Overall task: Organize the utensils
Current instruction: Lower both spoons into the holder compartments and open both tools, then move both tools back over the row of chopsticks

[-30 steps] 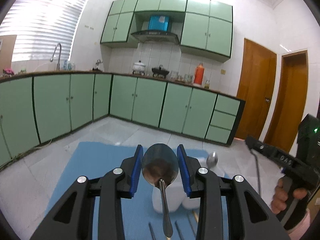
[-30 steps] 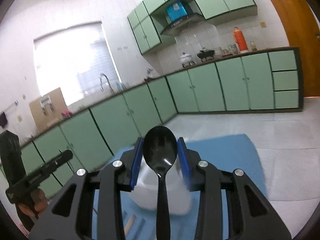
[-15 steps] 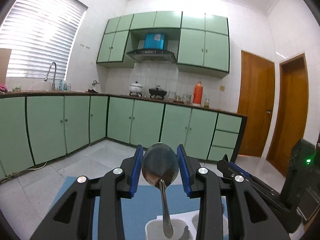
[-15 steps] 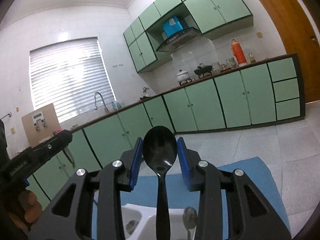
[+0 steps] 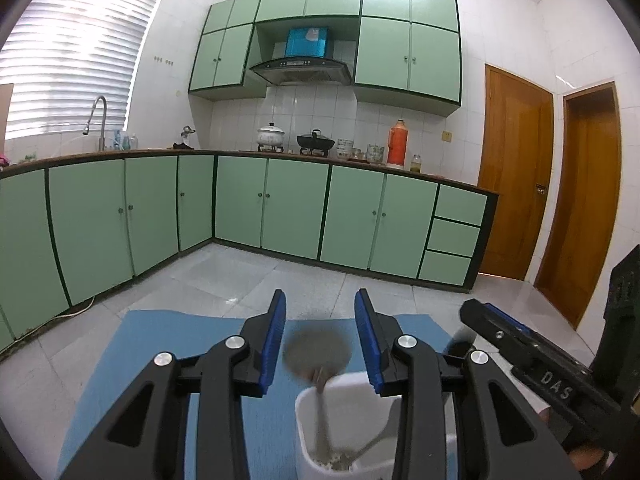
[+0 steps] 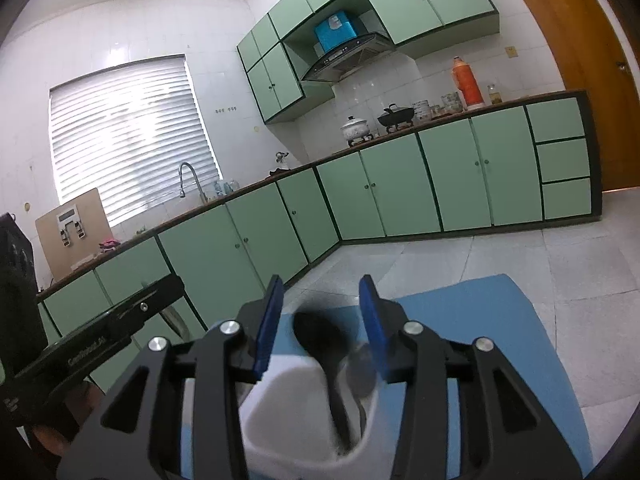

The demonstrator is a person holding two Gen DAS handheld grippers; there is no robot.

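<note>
Kitchen floor of pale grey tiles carries a blue mat, with mint-green base cabinets along two walls under a dark countertop, a louvred window above the sink tap and brown doors to the side. On the mat stands a white utensil holder. The left gripper hangs above it with jaws apart, a blurred metal spoon loose between them, handle down in the holder, while the right gripper is likewise spread, a black spoon standing free in the white utensil holder.
</note>
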